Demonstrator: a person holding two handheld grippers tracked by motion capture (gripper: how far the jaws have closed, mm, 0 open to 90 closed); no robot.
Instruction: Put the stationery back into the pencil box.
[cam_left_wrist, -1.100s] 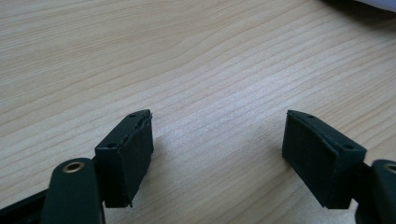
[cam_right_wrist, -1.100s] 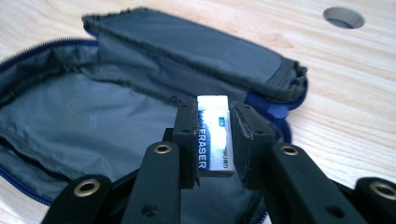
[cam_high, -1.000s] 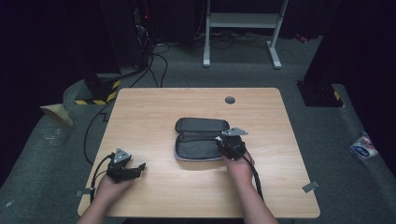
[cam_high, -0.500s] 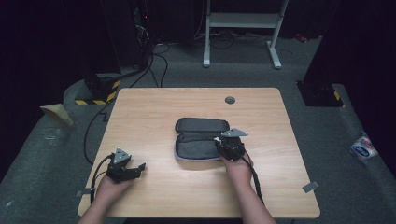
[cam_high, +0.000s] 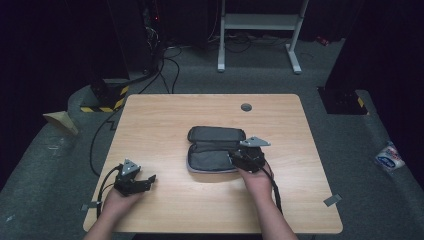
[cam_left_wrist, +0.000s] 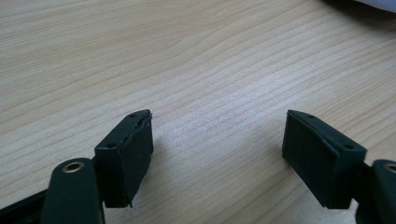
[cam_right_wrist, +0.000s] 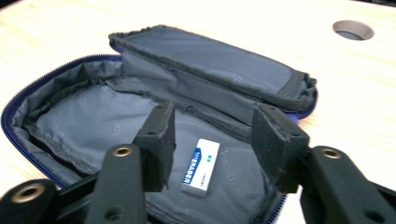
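Wooden tabletop at centre frame bears my open pencil case; my right gripper has just parted, eraser apparently loose between its jaws, while left gripper idles open, empty, lower left.

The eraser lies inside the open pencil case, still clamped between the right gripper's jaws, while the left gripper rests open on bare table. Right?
Not quite. The right gripper view shows the eraser lying loose on the lining of the open pencil case; the right gripper has just been opening, its jaws clear of it. The left gripper does rest open on bare table.
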